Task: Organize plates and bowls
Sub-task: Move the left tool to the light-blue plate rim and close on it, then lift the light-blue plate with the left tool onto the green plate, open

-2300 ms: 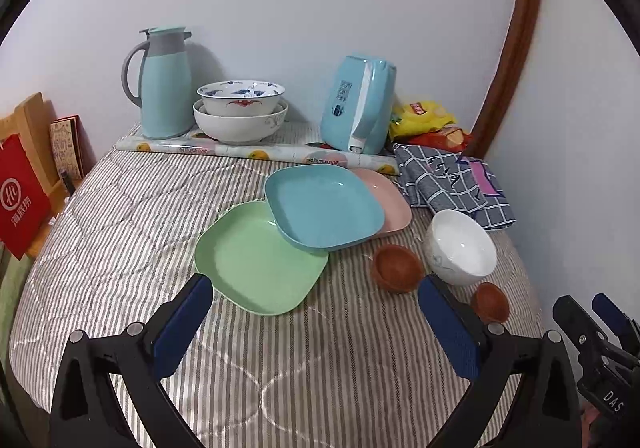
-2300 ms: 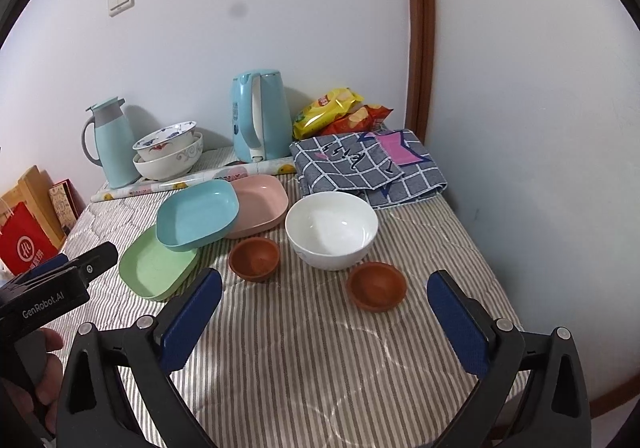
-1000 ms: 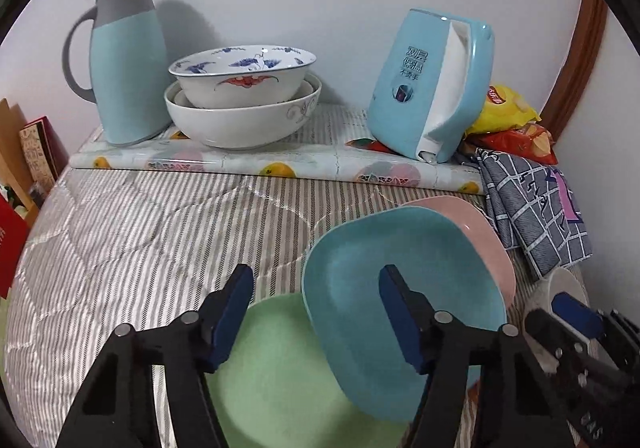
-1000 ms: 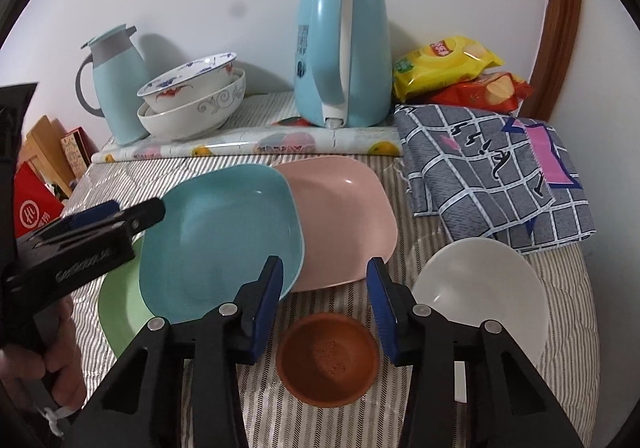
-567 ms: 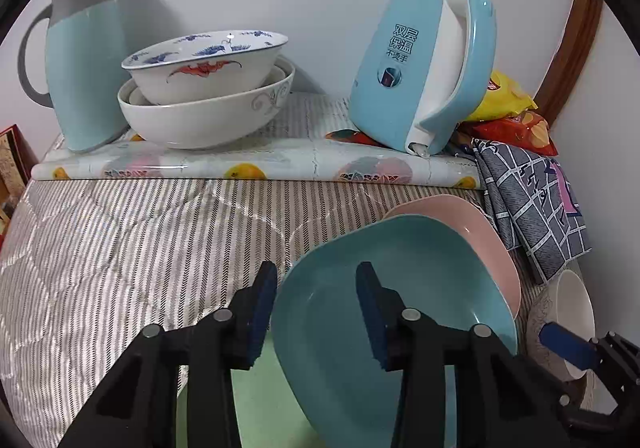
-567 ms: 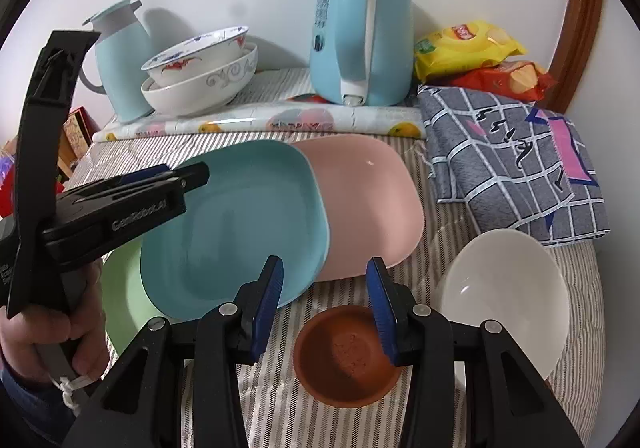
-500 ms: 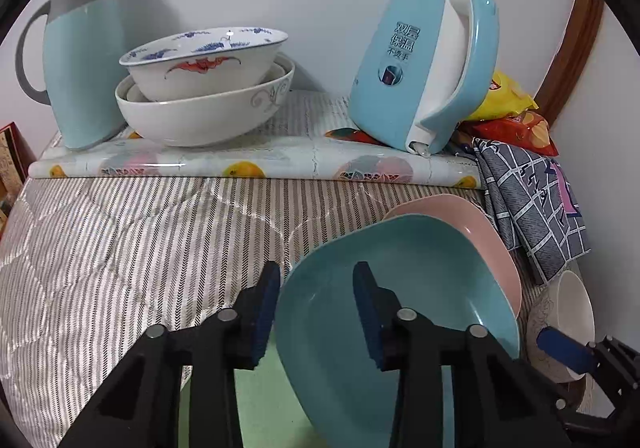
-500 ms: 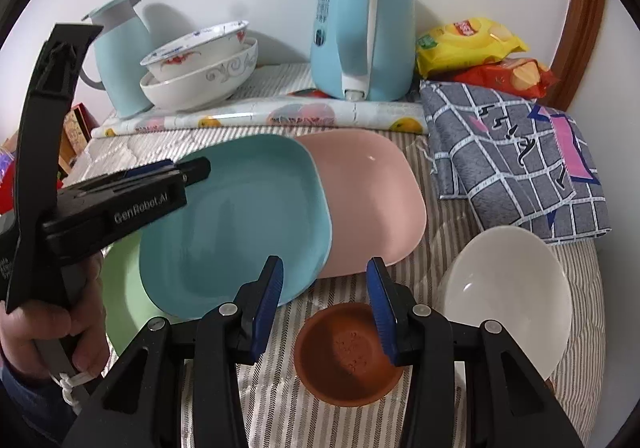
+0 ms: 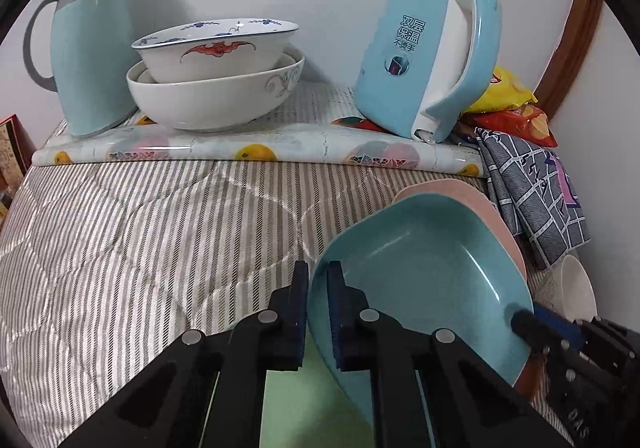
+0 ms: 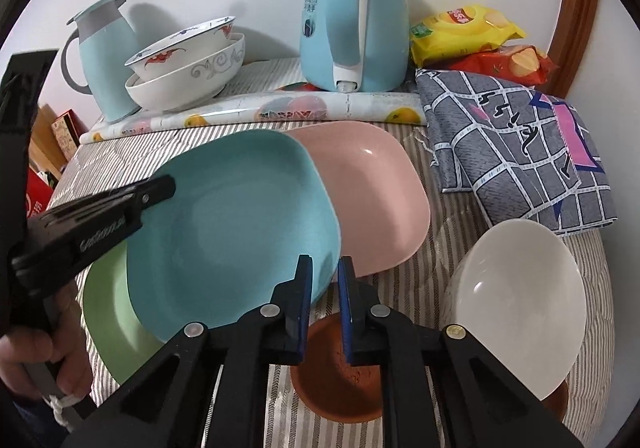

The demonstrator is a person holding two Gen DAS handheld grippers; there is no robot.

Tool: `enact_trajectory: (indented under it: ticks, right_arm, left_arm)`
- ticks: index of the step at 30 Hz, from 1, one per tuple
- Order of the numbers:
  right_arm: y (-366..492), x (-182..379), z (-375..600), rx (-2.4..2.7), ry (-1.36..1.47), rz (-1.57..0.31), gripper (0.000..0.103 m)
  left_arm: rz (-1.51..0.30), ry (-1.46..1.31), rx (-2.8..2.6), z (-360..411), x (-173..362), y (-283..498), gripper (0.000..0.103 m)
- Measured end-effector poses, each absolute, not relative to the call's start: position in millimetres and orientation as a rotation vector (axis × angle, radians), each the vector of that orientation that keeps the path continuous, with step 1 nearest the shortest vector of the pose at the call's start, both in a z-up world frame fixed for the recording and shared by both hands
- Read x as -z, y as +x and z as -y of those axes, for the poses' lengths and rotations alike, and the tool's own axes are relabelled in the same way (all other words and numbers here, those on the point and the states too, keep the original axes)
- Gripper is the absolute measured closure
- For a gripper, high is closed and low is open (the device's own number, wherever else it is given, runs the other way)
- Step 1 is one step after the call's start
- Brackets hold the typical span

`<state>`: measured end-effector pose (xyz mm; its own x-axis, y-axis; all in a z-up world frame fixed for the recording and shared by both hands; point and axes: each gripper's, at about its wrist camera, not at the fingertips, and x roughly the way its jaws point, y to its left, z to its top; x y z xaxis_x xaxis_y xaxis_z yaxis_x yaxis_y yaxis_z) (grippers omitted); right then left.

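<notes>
A blue square plate (image 9: 424,288) (image 10: 236,232) is tilted up over a green plate (image 10: 108,312) (image 9: 304,408) and overlaps a pink plate (image 10: 380,199) (image 9: 448,187). My left gripper (image 9: 318,312) is shut on the blue plate's left rim; it also shows in the right wrist view (image 10: 160,183). My right gripper (image 10: 323,300) is shut on the blue plate's near right rim. A small brown bowl (image 10: 340,380) lies under the right gripper. A white bowl (image 10: 516,312) (image 9: 576,288) sits to the right.
Two stacked patterned bowls (image 9: 216,75) (image 10: 188,67), a blue thermos jug (image 9: 88,43), a blue kettle (image 9: 428,59) (image 10: 352,11), snack bags (image 10: 472,35) and a checked cloth (image 10: 520,151) line the back. A rolled floral sheet (image 9: 256,151) lies before them.
Both grippers came forward to the blue plate and closed on its opposite rims. The plate now stands tilted up on its left side.
</notes>
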<state>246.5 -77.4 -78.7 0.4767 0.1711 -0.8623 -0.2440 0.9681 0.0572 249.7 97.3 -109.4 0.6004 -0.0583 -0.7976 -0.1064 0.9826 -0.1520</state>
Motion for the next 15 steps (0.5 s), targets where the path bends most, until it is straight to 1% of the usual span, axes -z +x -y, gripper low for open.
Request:
enact_trajectory:
  ticks: [6,15]
  right_arm:
    - [243.3,73.1,75.3,-0.265,-0.057,-1.013,0.095]
    - [230.8,60.6,69.0,-0.286,-0.046,-0.982,0.097]
  left_arm:
    - [-0.923,-0.212,-0.05,-106.6,107.2,236.2,0.094]
    - [-0.897,-0.212,-0.076,-114.2,92.7,213.0,0.094]
